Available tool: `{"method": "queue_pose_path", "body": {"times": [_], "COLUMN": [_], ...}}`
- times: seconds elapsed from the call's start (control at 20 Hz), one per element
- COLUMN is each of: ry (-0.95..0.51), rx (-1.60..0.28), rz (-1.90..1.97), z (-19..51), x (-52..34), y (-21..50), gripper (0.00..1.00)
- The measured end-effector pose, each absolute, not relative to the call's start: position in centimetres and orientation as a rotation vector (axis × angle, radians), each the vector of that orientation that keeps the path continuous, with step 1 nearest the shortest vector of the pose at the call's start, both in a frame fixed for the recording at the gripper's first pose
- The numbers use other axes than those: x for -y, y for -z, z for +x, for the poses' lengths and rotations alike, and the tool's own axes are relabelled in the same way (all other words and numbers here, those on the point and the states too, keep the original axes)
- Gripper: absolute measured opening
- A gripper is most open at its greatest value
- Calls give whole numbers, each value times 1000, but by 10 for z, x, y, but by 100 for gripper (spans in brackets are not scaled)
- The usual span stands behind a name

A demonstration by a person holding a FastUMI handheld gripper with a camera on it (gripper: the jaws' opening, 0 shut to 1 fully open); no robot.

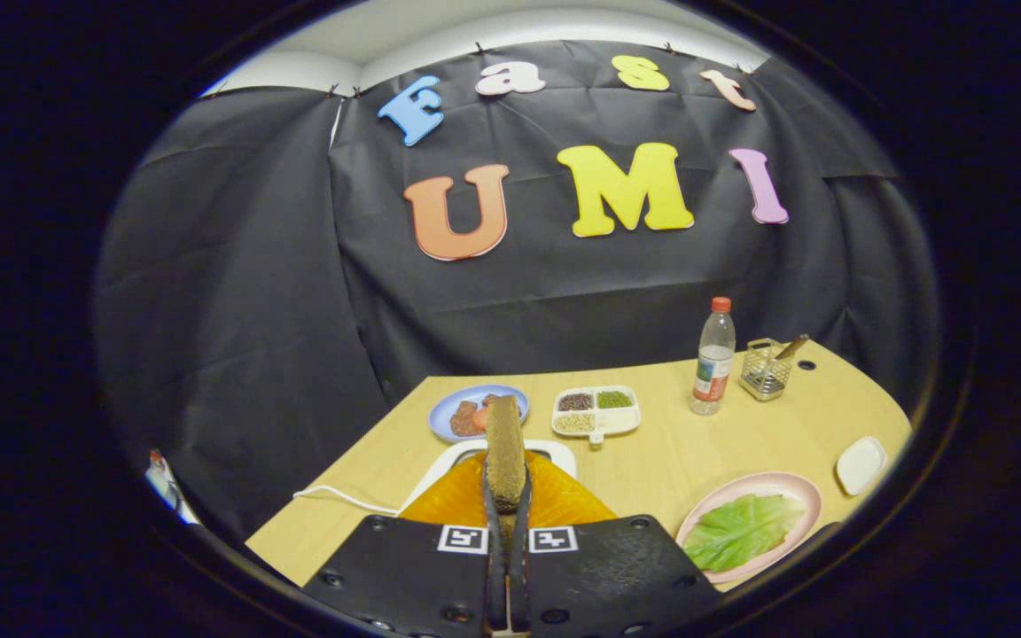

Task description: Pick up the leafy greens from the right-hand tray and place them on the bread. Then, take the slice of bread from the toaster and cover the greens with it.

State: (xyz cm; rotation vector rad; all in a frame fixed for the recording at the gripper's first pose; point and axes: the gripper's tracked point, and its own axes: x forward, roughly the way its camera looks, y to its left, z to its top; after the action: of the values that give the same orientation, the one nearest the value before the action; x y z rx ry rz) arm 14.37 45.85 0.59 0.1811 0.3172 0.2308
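We see our gripper (pixel 506 496) level above the toaster (pixel 510 496), fingers clamped on the upright bread (pixel 504 452) at twelve o'clock, the greens (pixel 741 529) on their plate (pixel 794 486) at three o'clock.

A light wooden table (pixel 652 461) is seen. On it are placed a blue plate (pixel 448 409), a white divided tray (pixel 596 413), a plastic bottle (pixel 713 356), a wire holder (pixel 764 369), a small white dish (pixel 861 464), a pink plate (pixel 794 486) and an orange toaster (pixel 564 501).
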Motion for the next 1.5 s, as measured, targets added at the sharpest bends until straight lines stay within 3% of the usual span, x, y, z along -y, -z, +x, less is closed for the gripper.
{"method": "queue_pose_path", "body": {"times": [0.3,0.6,1.1,1.5], "ry": [-302,-220,-108,-88], "rx": [-223,-159,-175,-285], "rz": [284,310,246,323], "z": [123,112,116,137], "x": [-431,-348,-249,-256], "y": [-61,-67,-9,76], "gripper": [2,2,2,2]}}
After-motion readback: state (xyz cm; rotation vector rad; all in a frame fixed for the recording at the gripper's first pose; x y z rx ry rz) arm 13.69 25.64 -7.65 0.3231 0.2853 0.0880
